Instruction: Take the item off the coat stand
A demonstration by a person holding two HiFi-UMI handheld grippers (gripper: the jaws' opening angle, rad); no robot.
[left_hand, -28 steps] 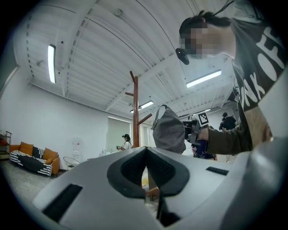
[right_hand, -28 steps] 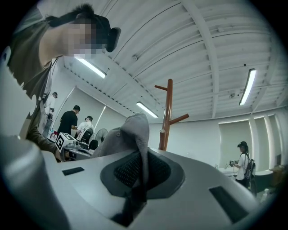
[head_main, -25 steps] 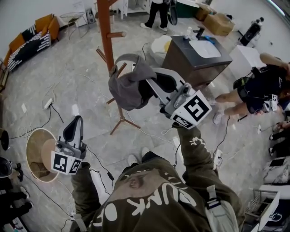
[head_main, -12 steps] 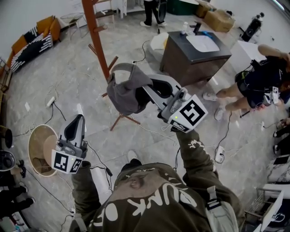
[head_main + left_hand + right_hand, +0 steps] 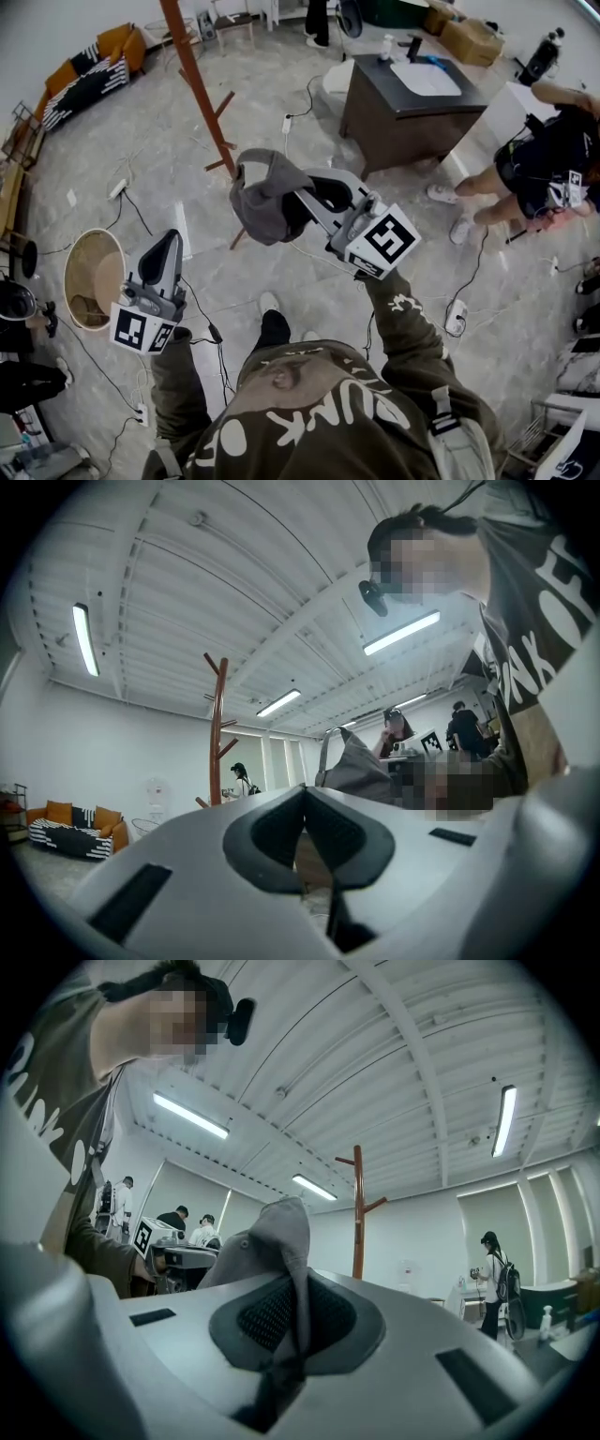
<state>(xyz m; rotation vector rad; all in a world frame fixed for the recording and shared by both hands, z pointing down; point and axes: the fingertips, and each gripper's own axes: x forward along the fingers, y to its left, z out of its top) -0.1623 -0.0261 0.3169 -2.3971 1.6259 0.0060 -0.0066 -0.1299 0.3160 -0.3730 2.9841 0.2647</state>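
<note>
A grey cap (image 5: pixel 267 197) hangs in mid-air from my right gripper (image 5: pixel 309 192), whose jaws are shut on its fabric. In the right gripper view the cap (image 5: pixel 272 1241) rises between the pads, pinched at the jaws (image 5: pixel 295 1326). The brown wooden coat stand (image 5: pixel 192 75) leans at the upper left, apart from the cap; it is also in the right gripper view (image 5: pixel 358 1213) and the left gripper view (image 5: pixel 217 733). My left gripper (image 5: pixel 167 246) is low on the left, shut with nothing in it (image 5: pixel 305 832). The cap (image 5: pixel 352 766) shows beyond it.
A round woven basket (image 5: pixel 94 291) sits on the floor at left. A dark cabinet with a white sink top (image 5: pixel 412 98) stands at the upper right. Cables (image 5: pixel 127 202) run over the grey floor. A seated person (image 5: pixel 544 159) is at right, a sofa (image 5: pixel 89 75) at upper left.
The coat stand has drifted up and left in the head view, farther from the cap. My right gripper stays shut on the cap; the left gripper has barely shifted.
</note>
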